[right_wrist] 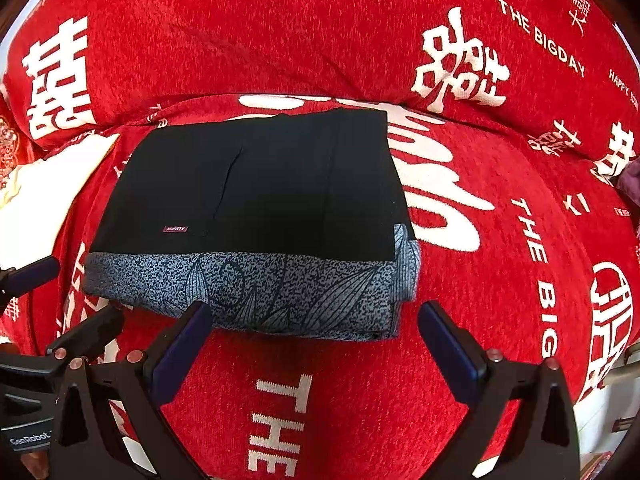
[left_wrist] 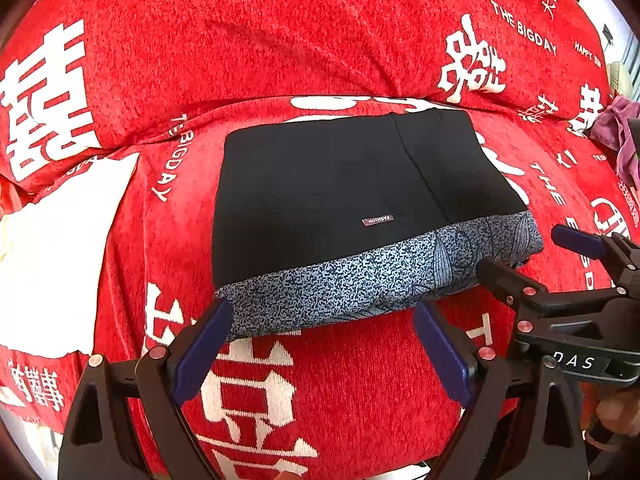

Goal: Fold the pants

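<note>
The pants (left_wrist: 320,184) lie folded into a compact rectangle on the red cover (left_wrist: 340,380). They are black, with a blue-grey speckled leaf-print band along the near edge and a small label on top. My left gripper (left_wrist: 322,307) hangs open over the near left part of that band, with nothing pinched. Beside the pants' near right corner my right gripper (left_wrist: 536,254) is open too. In the right wrist view the pants (right_wrist: 248,184) sit just beyond my open right gripper (right_wrist: 316,309), and the left gripper (right_wrist: 70,296) shows at the left edge.
The red cover with white characters (right_wrist: 500,240) runs up over a back cushion (left_wrist: 280,40) behind the pants. A white cloth (left_wrist: 60,260) lies to the left, and a purple garment (left_wrist: 616,140) at the far right. A hand (left_wrist: 620,412) holds the right gripper's handle.
</note>
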